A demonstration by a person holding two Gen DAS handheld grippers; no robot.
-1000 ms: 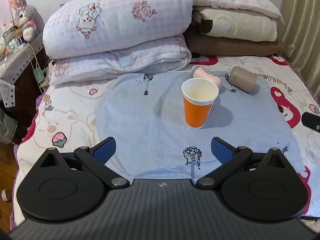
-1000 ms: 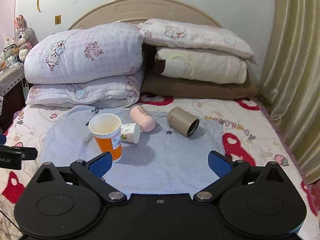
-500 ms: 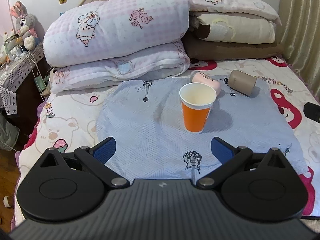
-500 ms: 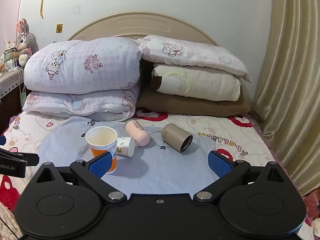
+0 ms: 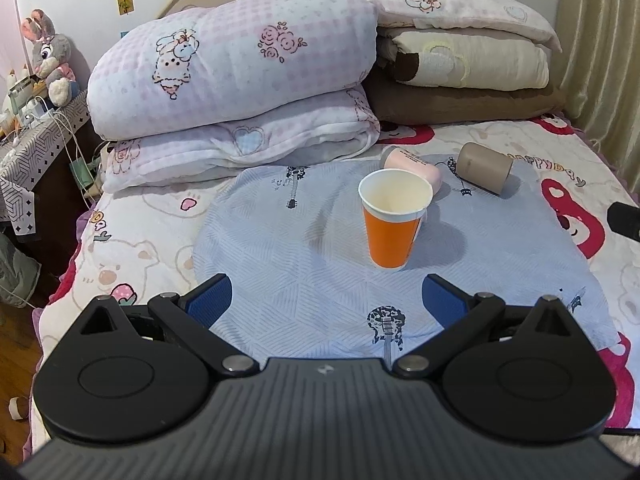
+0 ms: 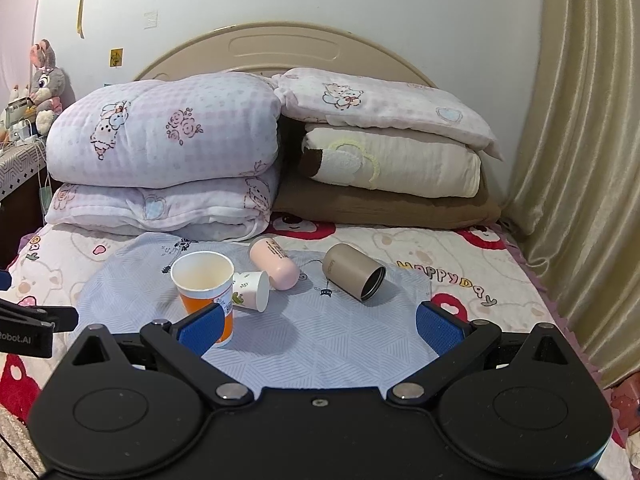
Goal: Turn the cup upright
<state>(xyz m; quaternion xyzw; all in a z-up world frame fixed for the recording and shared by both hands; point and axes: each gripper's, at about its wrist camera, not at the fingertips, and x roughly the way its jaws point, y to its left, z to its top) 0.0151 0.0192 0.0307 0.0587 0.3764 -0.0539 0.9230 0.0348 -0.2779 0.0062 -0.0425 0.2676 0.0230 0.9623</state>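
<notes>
An orange paper cup [image 5: 390, 220] stands upright on a pale blue cloth [image 5: 304, 264] on the bed; it also shows in the right wrist view [image 6: 206, 290]. Behind it lie a small white paper cup [image 6: 252, 290] on its side, a pink cup [image 6: 274, 264] on its side and a tan metal cup [image 6: 354, 276] on its side, mouth toward me. My left gripper [image 5: 326, 300] is open and empty, short of the orange cup. My right gripper [image 6: 318, 326] is open and empty, well back from the cups.
Folded quilts [image 6: 164, 160] and stacked pillows [image 6: 384, 152] fill the head of the bed. A curtain [image 6: 580, 160] hangs at the right. A side table with a plush rabbit [image 5: 50, 56] stands at the left. The left gripper's tip [image 6: 28, 322] shows at the right view's left edge.
Both grippers have drawn back and risen from the cups. The orange cup and the lying cups have not moved.
</notes>
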